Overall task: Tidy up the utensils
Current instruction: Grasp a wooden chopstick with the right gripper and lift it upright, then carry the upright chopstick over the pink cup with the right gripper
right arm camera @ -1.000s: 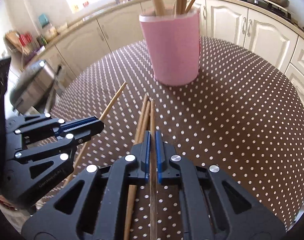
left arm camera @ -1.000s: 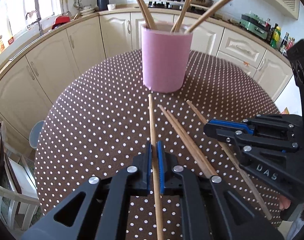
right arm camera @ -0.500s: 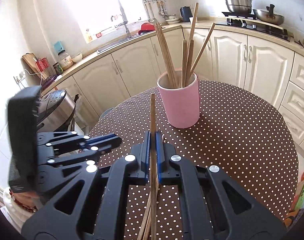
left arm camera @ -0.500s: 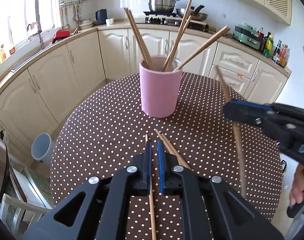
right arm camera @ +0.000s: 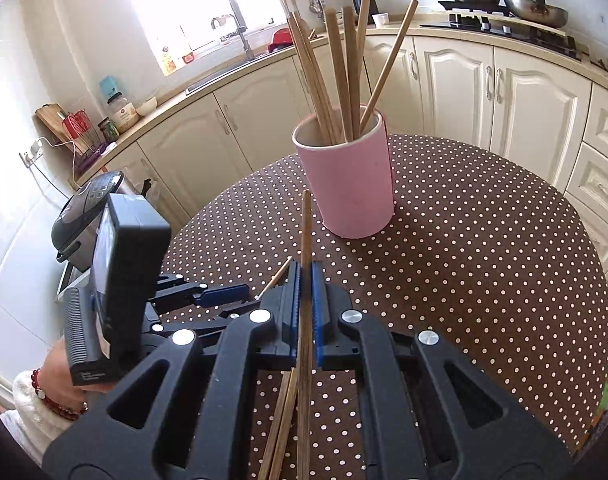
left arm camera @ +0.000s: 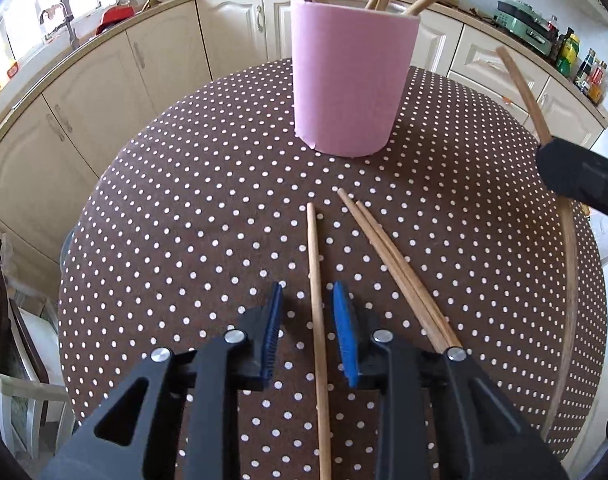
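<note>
Kitchen table [left arm camera: 184,240]: right gripper [right arm camera: 305,312] clamps chopstick [right arm camera: 305,240].

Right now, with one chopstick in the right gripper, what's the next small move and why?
Probably carry the held chopstick over the pink cup and tip it in: the right gripper is shut on it, lifted clear, and other chopsticks already stand there.

Home kitchen: cream cabinets [right arm camera: 456,92], stove [right arm camera: 504,24], sink tap [right arm camera: 240,32].

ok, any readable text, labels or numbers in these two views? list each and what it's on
None can be read.
Black box on the left claw: small print low on its side, blurred.
Jar on the counter: label too small.
Bottles: labels too small.
</note>
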